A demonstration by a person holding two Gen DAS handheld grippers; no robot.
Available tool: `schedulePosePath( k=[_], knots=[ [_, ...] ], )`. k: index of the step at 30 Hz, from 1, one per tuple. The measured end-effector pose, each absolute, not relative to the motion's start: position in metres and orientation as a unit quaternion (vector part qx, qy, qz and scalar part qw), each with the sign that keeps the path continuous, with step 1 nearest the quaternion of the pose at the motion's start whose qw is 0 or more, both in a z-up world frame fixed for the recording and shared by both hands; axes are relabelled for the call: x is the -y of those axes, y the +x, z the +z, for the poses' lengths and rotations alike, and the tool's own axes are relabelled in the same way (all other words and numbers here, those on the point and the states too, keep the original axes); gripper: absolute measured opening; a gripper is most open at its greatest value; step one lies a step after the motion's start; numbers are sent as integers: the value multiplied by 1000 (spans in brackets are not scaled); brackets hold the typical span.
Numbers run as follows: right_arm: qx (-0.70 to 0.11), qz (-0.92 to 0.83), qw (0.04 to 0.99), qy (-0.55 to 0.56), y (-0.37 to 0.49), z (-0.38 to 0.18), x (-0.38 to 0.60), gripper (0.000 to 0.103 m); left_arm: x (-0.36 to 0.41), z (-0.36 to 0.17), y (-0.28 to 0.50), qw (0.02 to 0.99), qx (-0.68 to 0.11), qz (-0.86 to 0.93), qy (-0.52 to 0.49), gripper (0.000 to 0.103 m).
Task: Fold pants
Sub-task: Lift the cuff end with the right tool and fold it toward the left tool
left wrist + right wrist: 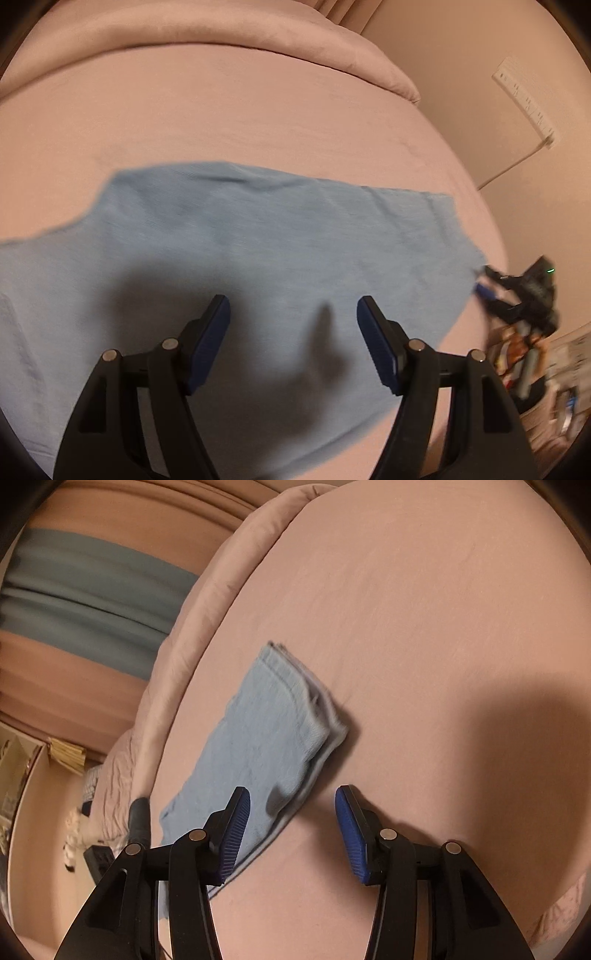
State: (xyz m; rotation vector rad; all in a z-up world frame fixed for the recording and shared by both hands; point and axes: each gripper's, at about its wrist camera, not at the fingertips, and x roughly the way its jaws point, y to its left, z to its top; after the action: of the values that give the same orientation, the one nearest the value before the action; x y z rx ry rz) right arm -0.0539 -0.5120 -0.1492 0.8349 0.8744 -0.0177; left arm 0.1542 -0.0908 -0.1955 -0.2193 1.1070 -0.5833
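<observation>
While both my claws hang wide open and empty, the light-blue cotton pants (258, 236) lie folded lengthwise on the pink-sheeted bed (221, 122), stretching nine to three o'clock below my left claw (293, 314); right claw (291, 805) hovers beside the hem; crosswise folds likely remain.

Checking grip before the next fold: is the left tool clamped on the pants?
No. The left tool hangs wide open above the light blue pants, with cloth showing between its fingers.

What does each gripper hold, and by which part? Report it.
Nothing. The left gripper and right gripper are both open above the light blue pants, gripping no fabric.
</observation>
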Motion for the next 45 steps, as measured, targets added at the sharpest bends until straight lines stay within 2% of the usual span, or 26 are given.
schedulePosePath(
  k=[8,10,11,12,15,19,23,24,26,28,34,36,37,38,39,40,41,43,44,45],
  knots=[
    [-380,-51,837,391,-22,-150,497,47,112,-198,155,786,-525,-280,-166,73],
    [-380,-63,847,367,-19,-147,491,30,116,-197,155,780,-526,-288,-182,73],
    [-381,-65,848,364,-19,-149,491,17,119,-196,156,778,-525,-292,-184,73],
    [-380,-65,846,369,-19,-149,492,15,122,-194,156,777,-524,-296,-185,73],
    [-374,-74,860,339,-16,-134,481,15,122,-199,162,759,-532,-306,-217,73],
    [-358,-60,913,189,2,-83,420,14,105,-209,170,732,-534,-305,-291,73],
    [-348,-7,937,38,16,-57,337,14,90,-202,171,718,-516,-323,-337,73],
    [-350,4,937,6,20,-58,317,14,86,-199,170,712,-509,-331,-353,74],
    [-353,32,933,-55,22,-68,274,14,75,-196,170,698,-496,-339,-390,91],
    [-352,61,929,-98,21,-84,239,14,67,-200,171,680,-490,-337,-429,98],
    [-355,114,910,-179,3,-143,173,14,77,-219,183,638,-511,-346,-460,95],
    [-346,112,912,-190,1,-148,168,14,71,-221,187,638,-509,-345,-464,89],
    [-343,112,914,-186,0,-147,169,14,72,-220,189,638,-504,-346,-467,78],
    [-340,114,916,-181,-1,-145,170,14,71,-219,190,640,-502,-346,-468,63],
    [-336,117,918,-174,-2,-142,172,14,71,-218,192,642,-499,-346,-468,52],
    [-330,118,920,-173,-5,-139,174,14,70,-216,194,645,-493,-348,-469,32],
    [-325,118,922,-178,-7,-135,175,14,71,-214,195,649,-488,-350,-467,20],
    [-315,121,922,-191,-15,-132,171,14,66,-208,193,665,-475,-346,-461,18],
    [-311,123,922,-196,-15,-131,165,14,63,-204,191,678,-465,-344,-453,12],
    [-309,127,921,-201,-16,-132,163,14,59,-197,187,700,-453,-339,-436,11]
  ],
)
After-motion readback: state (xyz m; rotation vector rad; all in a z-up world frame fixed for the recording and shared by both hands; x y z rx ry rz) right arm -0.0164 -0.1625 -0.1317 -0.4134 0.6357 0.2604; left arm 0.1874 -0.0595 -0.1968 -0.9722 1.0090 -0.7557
